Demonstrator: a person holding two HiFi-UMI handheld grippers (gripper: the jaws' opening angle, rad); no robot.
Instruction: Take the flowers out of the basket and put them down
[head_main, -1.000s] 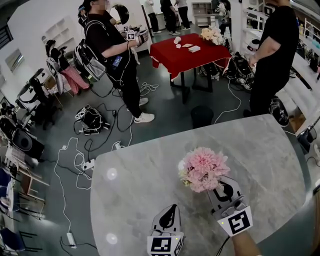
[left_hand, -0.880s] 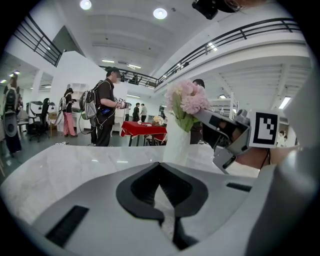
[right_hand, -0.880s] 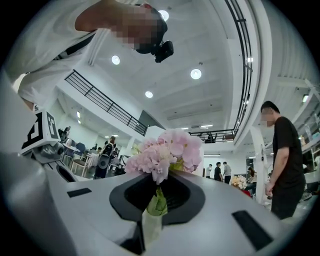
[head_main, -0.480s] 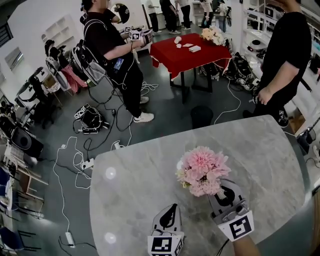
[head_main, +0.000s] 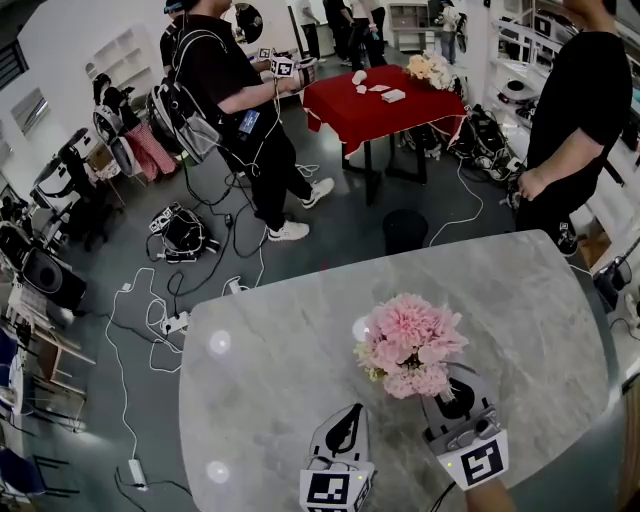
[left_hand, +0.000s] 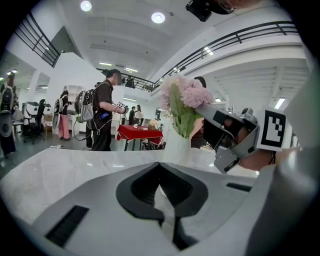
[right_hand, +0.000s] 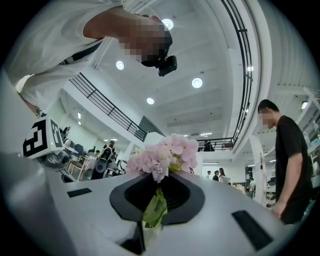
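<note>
At the lower middle of the head view, your left gripper (head_main: 350, 412) sits low over the grey marble table (head_main: 270, 370). Its jaws are pressed fully together with nothing between them, and its own view shows only bare tabletop past the tips. It looks parked, clear of the work but near enough to steady the bunch if it tips.

Just to its right, in the lower right-centre of the frame, the pink flowers (head_main: 408, 345) stand upright above the table. The blooms are on top and the green stems run down into your right gripper (head_main: 445, 378). The right gripper view shows those jaws drawn almost together on the stems and leaves, with the pink heads rising just beyond the tips.

That grip makes sense. You pinch low on the stems because the petals would crush, and you aim the gripper slightly upward so the heavy heads sit over the hold instead of swinging off to one side.

No basket shows in any view, so I judge the flowers are already out and only the putting down remains. The gripper hides the stem ends, so I cannot tell whether they touch the table. The marble around the bunch is bare, so you can probably lay it down close by.
</note>
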